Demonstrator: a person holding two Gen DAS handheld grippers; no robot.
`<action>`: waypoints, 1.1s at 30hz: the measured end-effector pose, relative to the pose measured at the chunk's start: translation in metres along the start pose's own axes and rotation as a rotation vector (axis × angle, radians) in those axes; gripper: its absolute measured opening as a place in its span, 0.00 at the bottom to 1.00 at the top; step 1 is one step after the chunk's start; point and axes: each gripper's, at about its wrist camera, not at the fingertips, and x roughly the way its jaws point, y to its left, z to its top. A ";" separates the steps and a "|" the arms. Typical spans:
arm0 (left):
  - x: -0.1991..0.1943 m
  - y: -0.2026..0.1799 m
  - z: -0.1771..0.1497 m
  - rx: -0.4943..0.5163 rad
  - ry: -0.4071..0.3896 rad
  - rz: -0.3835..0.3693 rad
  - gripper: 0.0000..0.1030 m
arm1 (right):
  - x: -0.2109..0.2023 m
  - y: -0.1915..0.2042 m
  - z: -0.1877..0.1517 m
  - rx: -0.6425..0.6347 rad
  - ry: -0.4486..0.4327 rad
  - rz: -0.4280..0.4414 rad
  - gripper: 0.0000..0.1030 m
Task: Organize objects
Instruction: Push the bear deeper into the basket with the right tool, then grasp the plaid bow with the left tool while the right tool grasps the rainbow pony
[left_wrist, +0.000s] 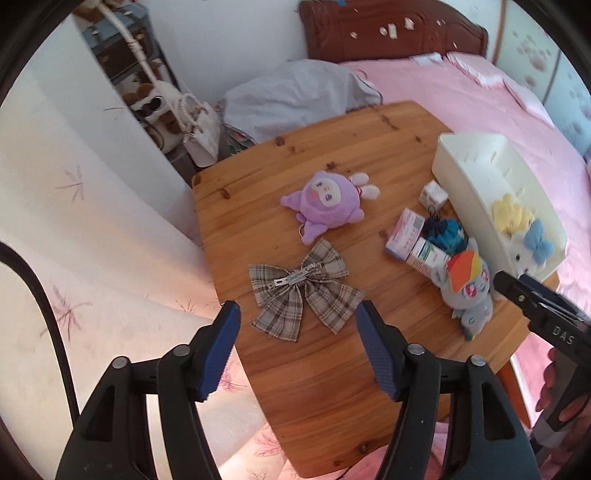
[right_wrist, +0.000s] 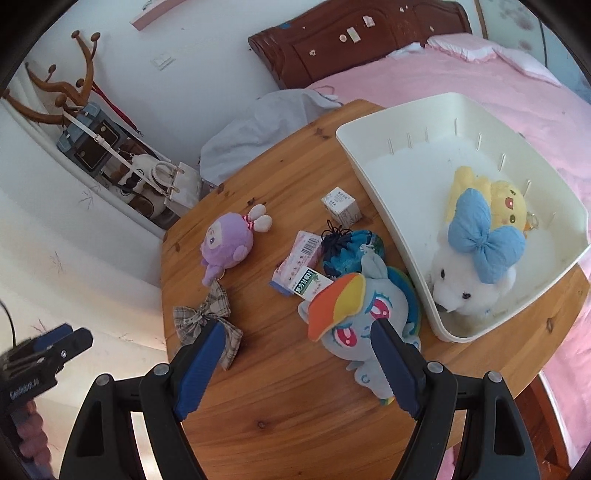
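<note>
Jaws apart and empty on both my grippers. Plaid bow clip (left_wrist: 304, 288) lies dead ahead of my left gripper (left_wrist: 297, 347), its long axis crossing the gap; pony plush (right_wrist: 364, 314) sits under my right gripper (right_wrist: 295, 360).

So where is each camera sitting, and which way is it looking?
Left wrist view: sits on the left gripper, looking down along its open fingers at the plaid bow on the wooden table; the right gripper pokes in from the right edge.
Right wrist view: sits on the right gripper, looking down at the rainbow pony plush beside the white bin; the left gripper shows at the left edge.
Shared: table, bow, pony, purple plush, bin, pink bed.
</note>
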 end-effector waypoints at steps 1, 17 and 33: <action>0.004 0.000 0.002 0.015 0.009 0.002 0.69 | 0.000 0.000 -0.002 -0.007 -0.007 -0.009 0.79; 0.097 -0.006 0.035 0.114 0.227 -0.002 0.77 | 0.035 -0.004 -0.027 -0.133 -0.077 -0.109 0.79; 0.186 -0.011 0.047 0.161 0.412 0.013 0.77 | 0.068 -0.033 -0.043 -0.021 -0.087 -0.133 0.79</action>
